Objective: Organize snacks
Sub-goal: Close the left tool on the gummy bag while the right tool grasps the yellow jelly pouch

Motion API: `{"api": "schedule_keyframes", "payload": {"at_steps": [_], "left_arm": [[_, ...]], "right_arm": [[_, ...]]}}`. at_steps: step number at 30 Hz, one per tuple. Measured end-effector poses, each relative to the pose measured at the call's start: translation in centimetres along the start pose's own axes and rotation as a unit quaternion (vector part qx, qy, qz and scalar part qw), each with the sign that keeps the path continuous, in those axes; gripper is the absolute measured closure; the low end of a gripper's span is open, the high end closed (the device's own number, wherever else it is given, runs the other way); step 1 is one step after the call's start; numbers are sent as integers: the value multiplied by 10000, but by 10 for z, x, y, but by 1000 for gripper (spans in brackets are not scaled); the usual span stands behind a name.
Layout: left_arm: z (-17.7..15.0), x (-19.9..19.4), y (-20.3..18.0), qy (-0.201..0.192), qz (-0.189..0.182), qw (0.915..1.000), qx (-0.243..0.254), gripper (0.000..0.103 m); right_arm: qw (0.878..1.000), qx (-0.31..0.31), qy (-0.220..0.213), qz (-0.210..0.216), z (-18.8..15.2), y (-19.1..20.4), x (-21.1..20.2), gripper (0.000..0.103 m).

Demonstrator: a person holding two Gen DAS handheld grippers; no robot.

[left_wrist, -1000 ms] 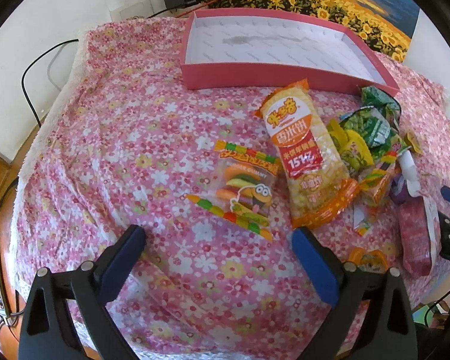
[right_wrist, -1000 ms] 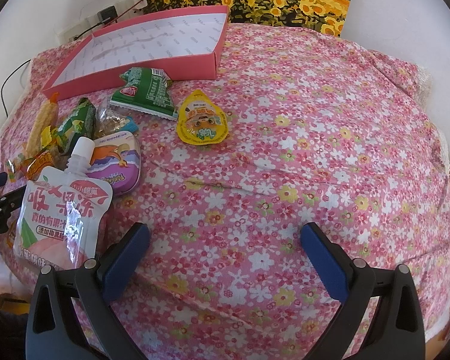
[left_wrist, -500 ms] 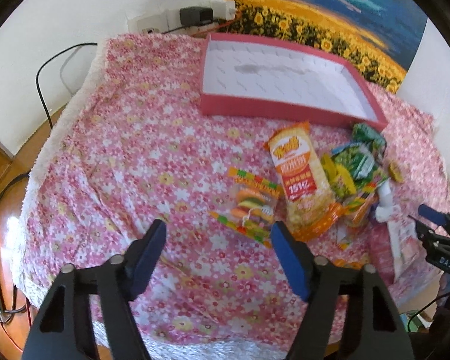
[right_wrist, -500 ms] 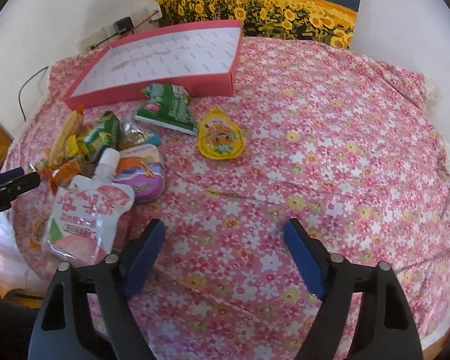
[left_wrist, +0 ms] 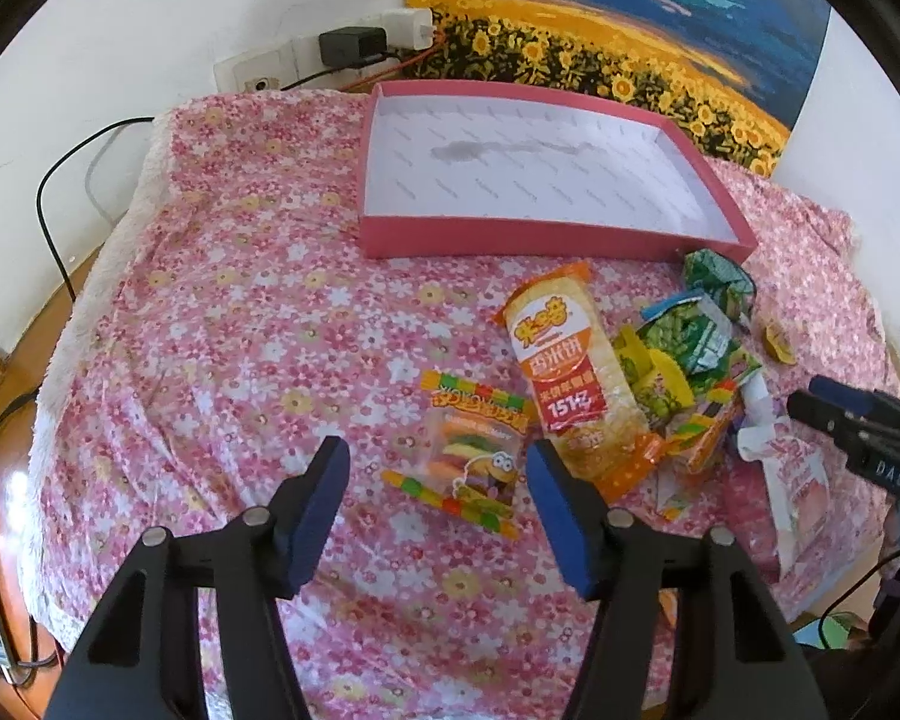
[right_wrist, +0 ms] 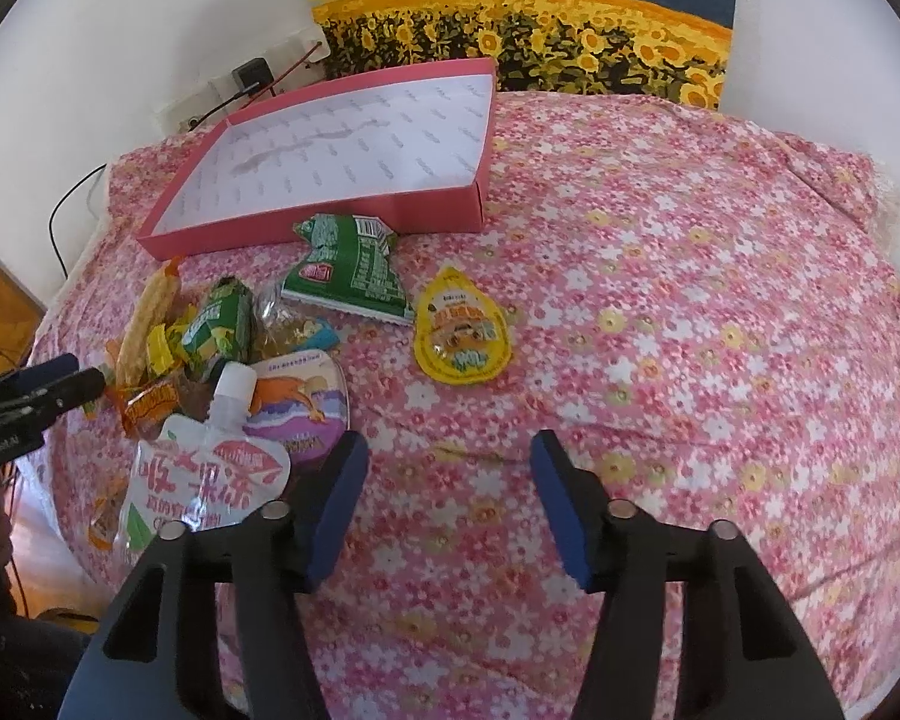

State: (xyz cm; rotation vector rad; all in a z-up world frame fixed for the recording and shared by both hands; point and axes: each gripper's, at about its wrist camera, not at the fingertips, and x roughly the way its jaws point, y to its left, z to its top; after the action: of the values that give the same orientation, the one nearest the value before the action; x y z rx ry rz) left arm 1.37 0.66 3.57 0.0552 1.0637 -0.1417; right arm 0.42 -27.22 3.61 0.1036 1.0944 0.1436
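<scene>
Pink floral cloth (left_wrist: 222, 324) covers the table beneath both of your grippers, each pitched steeply down toward it. Your left gripper (left_wrist: 438, 480) hangs over the clear gummy packet (left_wrist: 477, 459), which shows in the gap between the blue pads (left_wrist: 324, 504); its jaws are closing, about half spread, with nothing pressed between them. Your right gripper (right_wrist: 447, 483) hovers above bare cloth, its jaws also closing and holding nothing, with the white drink pouch (right_wrist: 204, 480) just beside its left finger. The snacks lie heaped on the cloth in front of the red tray (left_wrist: 510, 240): an orange rice-cracker bag (left_wrist: 564, 372) beside the gummies, green packets (left_wrist: 690, 336) behind it, and a yellow jelly cup (right_wrist: 459, 333) set slightly apart in the right wrist view. That tray stands at the far edge, near the sunflower painting (left_wrist: 618, 36), with only its white floor showing.
</scene>
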Motion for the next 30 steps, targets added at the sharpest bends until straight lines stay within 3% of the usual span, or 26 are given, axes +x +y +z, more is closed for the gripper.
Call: {"api": "schedule_keyframes", "payload": {"at_steps": [5, 15, 30], "left_arm": [[3, 7, 0, 54, -173, 9998, 50, 55], [3, 25, 6, 278, -177, 9995, -10, 55], [8, 32, 5, 74, -94, 9999, -62, 55]], "right_arm": [[10000, 13, -35, -9, 11, -2, 5, 51], [10000, 75, -7, 13, 27, -5, 22, 51], [9998, 35, -130, -122, 36, -3, 36, 51]]}}
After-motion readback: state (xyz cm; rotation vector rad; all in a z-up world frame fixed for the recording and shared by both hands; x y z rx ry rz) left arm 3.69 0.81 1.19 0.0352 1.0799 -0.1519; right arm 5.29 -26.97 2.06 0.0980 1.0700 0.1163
